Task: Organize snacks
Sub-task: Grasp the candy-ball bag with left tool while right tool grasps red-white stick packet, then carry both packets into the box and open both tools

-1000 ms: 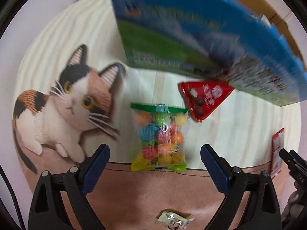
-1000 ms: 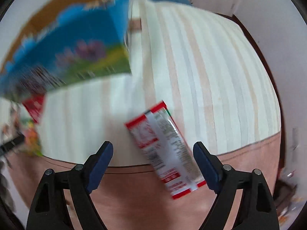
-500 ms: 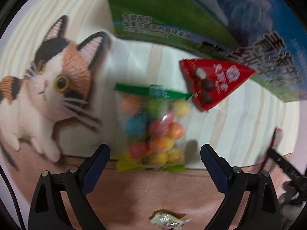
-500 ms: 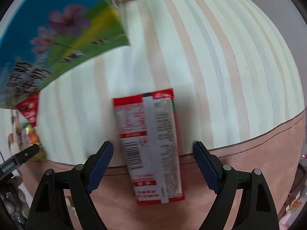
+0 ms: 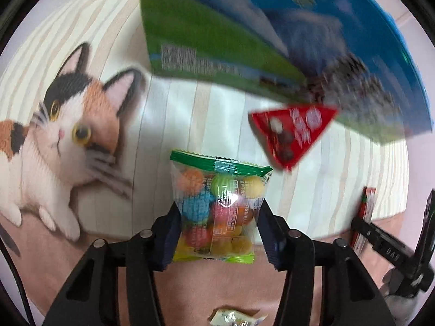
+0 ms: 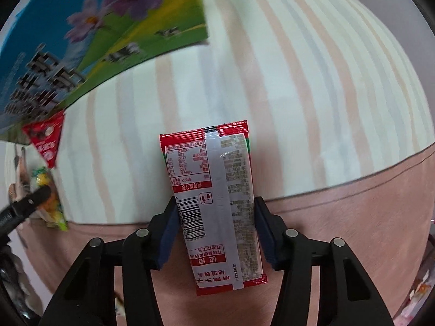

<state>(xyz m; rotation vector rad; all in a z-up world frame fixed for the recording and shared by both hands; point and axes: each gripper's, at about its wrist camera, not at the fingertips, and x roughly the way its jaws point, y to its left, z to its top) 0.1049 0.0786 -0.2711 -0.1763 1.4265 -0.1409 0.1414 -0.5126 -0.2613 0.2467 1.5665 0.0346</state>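
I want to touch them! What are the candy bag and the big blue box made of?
Candy bag: looks like thin clear glossy plastic; the coloured balls show through and light glints off it. Big blue box: probably printed cardboard, with flat stiff panels and a sharp folded edge.

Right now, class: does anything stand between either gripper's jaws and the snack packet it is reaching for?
Nothing visible does. The left gripper jaws have just closed onto the candy bag; the right gripper jaws onto the red packet.

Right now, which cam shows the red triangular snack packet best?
Left wrist. The red triangular packet sits whole just right of centre, below the blue-green box, slightly blurred, its printing visible. In the right wrist view it is small at the left edge, tucked under the box and distorted.
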